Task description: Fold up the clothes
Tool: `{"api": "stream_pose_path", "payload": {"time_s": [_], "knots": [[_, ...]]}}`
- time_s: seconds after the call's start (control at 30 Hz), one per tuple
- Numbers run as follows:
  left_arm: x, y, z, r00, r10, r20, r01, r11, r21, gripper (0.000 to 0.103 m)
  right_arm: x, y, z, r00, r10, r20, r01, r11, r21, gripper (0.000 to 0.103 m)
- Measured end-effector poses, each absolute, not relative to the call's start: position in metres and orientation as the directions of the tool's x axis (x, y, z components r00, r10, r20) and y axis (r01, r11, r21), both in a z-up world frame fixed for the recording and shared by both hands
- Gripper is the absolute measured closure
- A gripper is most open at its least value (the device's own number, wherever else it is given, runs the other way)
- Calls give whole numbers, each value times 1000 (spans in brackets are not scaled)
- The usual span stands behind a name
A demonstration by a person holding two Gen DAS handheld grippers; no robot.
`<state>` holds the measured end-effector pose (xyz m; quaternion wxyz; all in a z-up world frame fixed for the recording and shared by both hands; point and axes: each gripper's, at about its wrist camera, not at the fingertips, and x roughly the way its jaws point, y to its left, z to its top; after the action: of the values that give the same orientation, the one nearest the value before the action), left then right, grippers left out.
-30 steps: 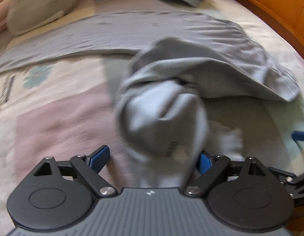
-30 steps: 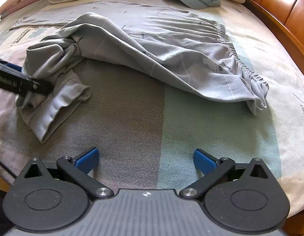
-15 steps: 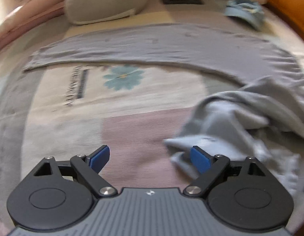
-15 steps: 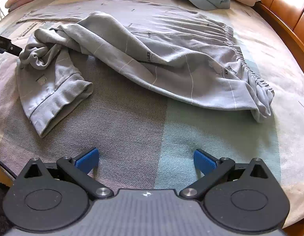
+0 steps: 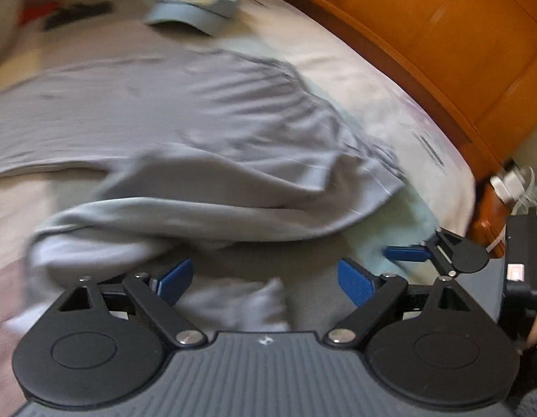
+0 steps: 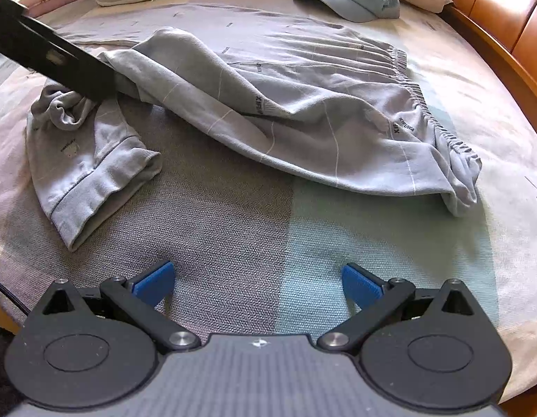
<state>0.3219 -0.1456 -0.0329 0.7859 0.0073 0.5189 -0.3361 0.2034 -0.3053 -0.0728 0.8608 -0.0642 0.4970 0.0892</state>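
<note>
The left gripper (image 5: 265, 278) is hanging with jaws wide and empty, having let go of the grey trousers (image 6: 303, 104), whose cuff is now lying just ahead of them; the right gripper (image 6: 258, 283) is waiting open, trousers well ahead, so folding is barely begun.

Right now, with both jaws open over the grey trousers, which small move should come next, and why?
Probably lower the left gripper onto the crumpled leg cuff and close on it. That leg lies bunched and twisted near the bed's edge, the waistband already rests flat, and both grippers are empty, so straightening the leg seems to come first.
</note>
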Motion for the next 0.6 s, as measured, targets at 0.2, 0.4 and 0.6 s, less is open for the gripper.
{"api": "stream_pose_path", "payload": {"time_s": [0.2,0.4,0.6], "knots": [[325,-160,-64,172,-463,-870,518,793,-320,13,200,-308,-72,497,92,-863,-217,976,-21,0],[308,-128,-63,104,-428,-898,480,812,-332,13,199,-319,-70,487,78,-870,-214,976,-32,0],[286,-79,-57,77,-362,-929,413,860,-301,13,209,-320,-69,481,66,-874,-215,976,-45,0]]}}
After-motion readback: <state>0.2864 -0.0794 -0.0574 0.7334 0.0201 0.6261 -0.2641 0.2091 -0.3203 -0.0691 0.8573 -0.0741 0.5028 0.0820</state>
